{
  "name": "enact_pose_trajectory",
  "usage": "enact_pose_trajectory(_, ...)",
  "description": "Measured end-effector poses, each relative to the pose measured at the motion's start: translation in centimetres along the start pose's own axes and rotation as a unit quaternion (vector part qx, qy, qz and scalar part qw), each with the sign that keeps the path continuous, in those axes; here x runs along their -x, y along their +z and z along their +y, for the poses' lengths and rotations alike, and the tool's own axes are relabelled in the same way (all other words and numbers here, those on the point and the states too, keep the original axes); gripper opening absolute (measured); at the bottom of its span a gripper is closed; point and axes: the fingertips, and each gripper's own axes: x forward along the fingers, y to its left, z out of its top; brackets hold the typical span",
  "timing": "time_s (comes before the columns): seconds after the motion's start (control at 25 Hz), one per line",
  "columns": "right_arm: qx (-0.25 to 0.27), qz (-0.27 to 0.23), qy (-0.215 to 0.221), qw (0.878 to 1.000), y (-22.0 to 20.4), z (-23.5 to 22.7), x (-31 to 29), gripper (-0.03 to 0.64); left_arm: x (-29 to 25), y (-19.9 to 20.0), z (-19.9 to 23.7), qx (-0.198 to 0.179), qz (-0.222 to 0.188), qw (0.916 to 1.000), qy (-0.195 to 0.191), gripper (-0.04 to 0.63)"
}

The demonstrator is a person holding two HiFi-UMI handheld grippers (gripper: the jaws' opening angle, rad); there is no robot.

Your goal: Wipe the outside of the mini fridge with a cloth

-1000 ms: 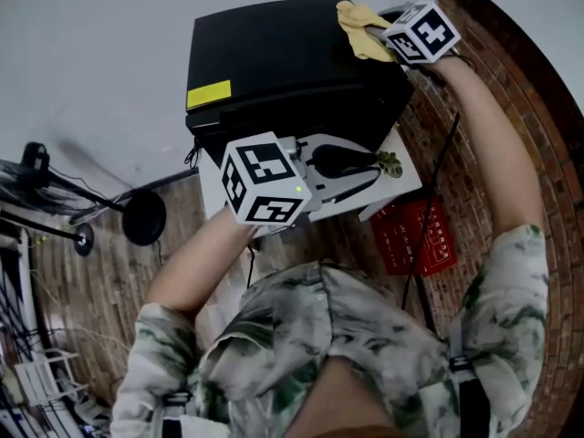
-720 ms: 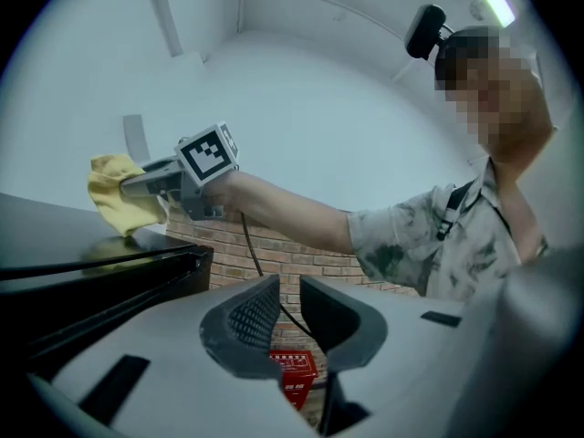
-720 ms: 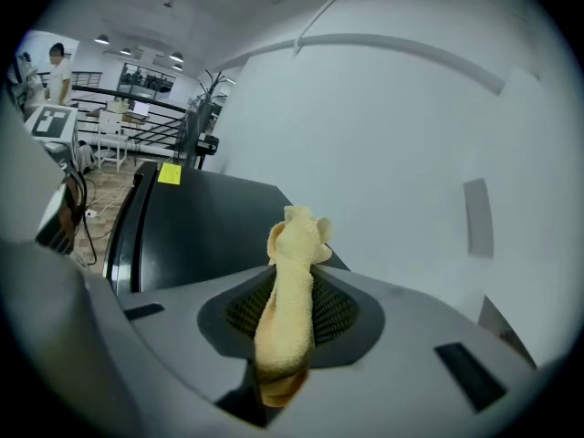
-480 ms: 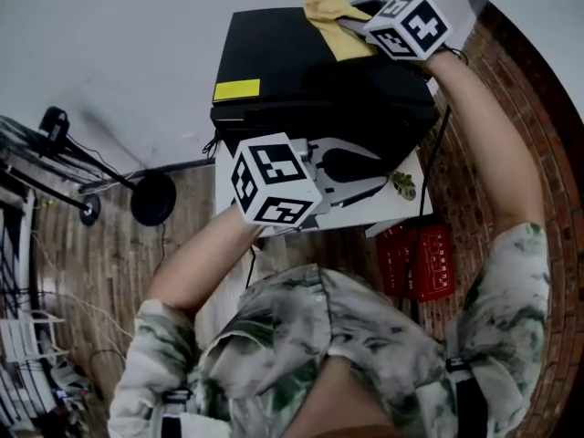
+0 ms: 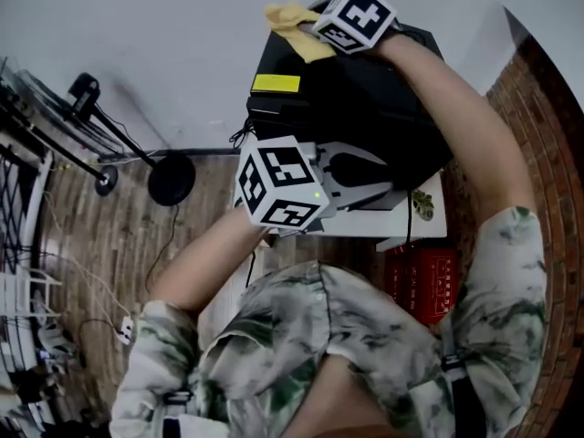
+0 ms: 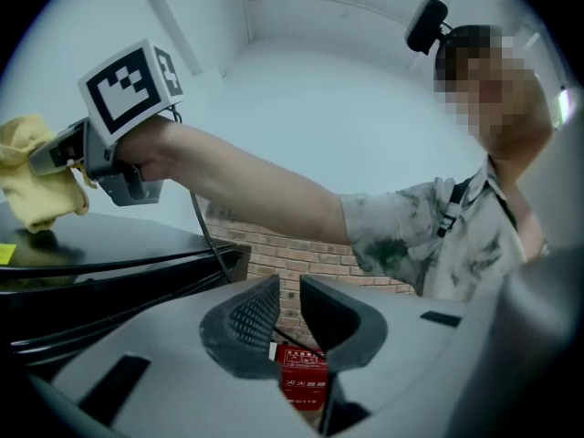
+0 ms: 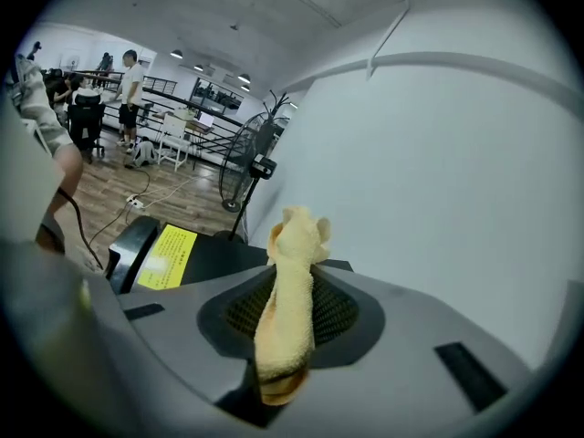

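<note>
Up on top, the right gripper (image 7: 292, 287) has its jaws clamped tight on a soft yellow terry cloth (image 5: 294, 26), and the right gripper view shows it plainly: a bunched fold of fabric is pinched between the two dark ribbed pads, with a tuft poking out past the tips and the tail hanging back toward the camera. That cloth sits at the far left corner of the top of the black box-shaped mini fridge (image 5: 351, 99), right beside the plain white wall (image 5: 137, 44). In the left gripper view its lower edge looks to be touching the glossy black top. The person's right arm stretches across the fridge to get there. A yellow rectangular label (image 5: 276, 83) lies on the top near the left front edge, close to the cloth but clear of it. The left gripper (image 6: 290, 295) is held low, in front of the fridge and over the small white table (image 5: 415, 229) the fridge stands on. Its jaws are only narrowly parted, with nothing between them. Through that slim gap you can see brickwork and a red box with white print (image 5: 422, 281) down on the floor, just beside the table. The left gripper is well apart from the cloth.
</note>
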Motion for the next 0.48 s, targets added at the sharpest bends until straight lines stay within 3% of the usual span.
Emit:
enact_pose_trajectory(0.24,0.014,0.058,-0.002,0.998,-4.0,-1.3,-0.8,0.095,0.5,0.1,0.3,0.002,-0.003,0.9999,0.01,0.06)
enact_pose_trajectory(0.48,-0.005,0.106,-0.034,0.994,-10.3,-4.8,2.2,0.095,-1.3,0.2,0.2,0.004,-0.003,1.0,-0.006,0.06)
